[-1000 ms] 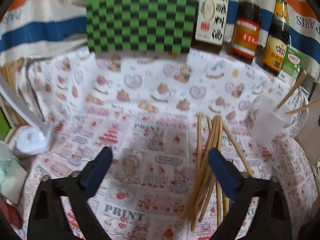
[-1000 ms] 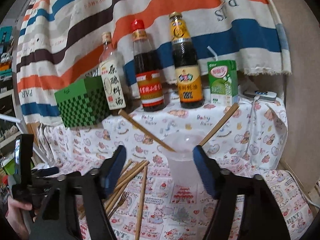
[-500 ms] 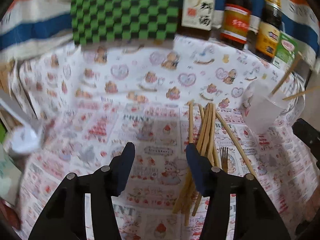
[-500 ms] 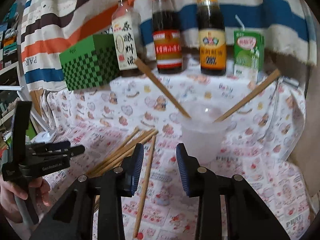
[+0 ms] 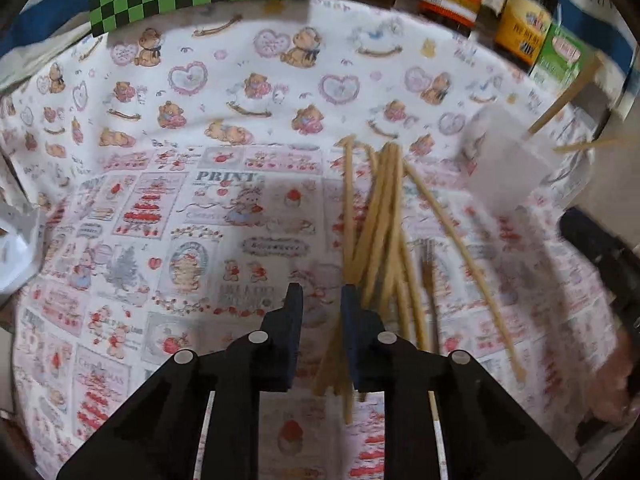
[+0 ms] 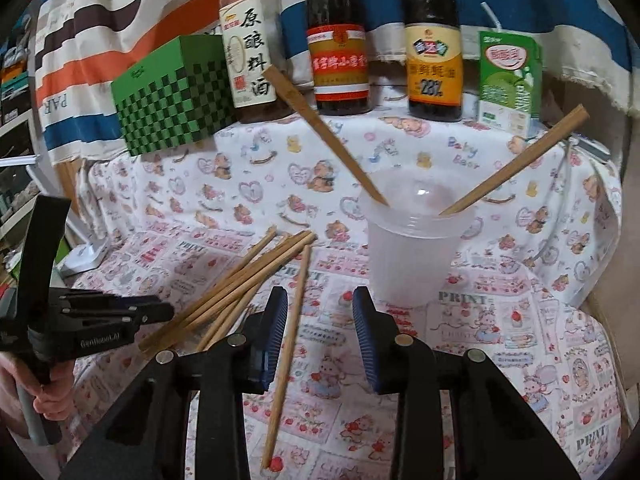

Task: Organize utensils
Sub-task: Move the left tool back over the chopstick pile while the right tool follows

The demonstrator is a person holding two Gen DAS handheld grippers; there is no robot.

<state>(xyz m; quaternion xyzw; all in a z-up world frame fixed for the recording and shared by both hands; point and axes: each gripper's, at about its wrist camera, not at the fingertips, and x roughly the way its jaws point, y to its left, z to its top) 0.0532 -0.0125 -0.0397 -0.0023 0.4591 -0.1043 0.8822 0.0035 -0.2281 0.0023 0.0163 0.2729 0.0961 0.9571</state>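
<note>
Chopsticks heaped loose on table, cup waiting at two o'clock. Left claw closing on nothing yet; right claw apart, empty.

A table draped in a printed cloth carries everything. Along its back edge stand a green checkered box, three sauce bottles and a green drink carton toward the right corner. A translucent plastic cup stands right of centre on the cloth. A loose bundle of wooden chopsticks lies flat near the middle, a fork just beside it. One single chopstick lies apart toward the front edge.
</note>
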